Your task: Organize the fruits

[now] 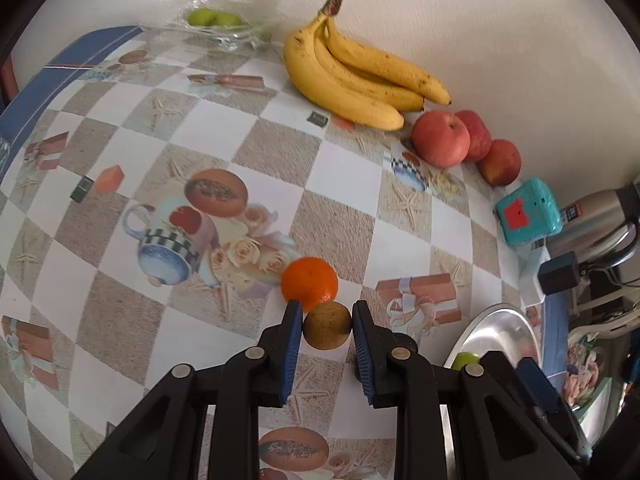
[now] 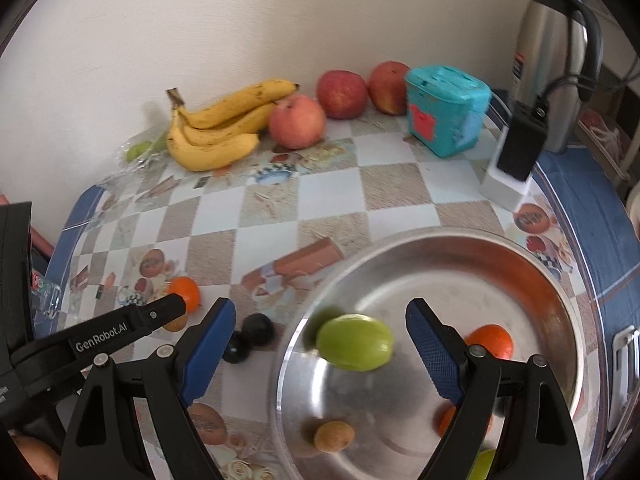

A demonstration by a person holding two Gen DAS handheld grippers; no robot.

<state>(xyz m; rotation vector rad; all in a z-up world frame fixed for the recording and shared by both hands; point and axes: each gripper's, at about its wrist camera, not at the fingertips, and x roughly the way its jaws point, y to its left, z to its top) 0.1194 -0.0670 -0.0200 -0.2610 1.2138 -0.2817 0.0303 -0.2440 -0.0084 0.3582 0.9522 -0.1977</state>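
My left gripper (image 1: 327, 314) is shut on a small brown round fruit (image 1: 327, 330), held just above the checked tablecloth. An orange (image 1: 309, 282) lies right behind it. In the right wrist view, my right gripper (image 2: 320, 306) stands open over the left side of a metal bowl (image 2: 460, 244). A blurred green fruit (image 2: 354, 342) lies in the bowl between the fingers, untouched by the pads. The bowl also holds two oranges (image 2: 490, 340), a brown fruit (image 2: 334, 436) and another green fruit (image 2: 484, 464). The left gripper's finger (image 2: 160, 312) shows at the left of that view.
Bananas (image 1: 348, 76) and three red apples (image 1: 440, 138) lie along the wall. Behind them, at the left, a glass dish (image 1: 224, 28) holds green fruits. A teal box (image 1: 526, 210), a steel kettle (image 2: 556, 56) and a black adapter (image 2: 524, 140) stand at the right. Two dark fruits (image 2: 259, 328) lie left of the bowl.
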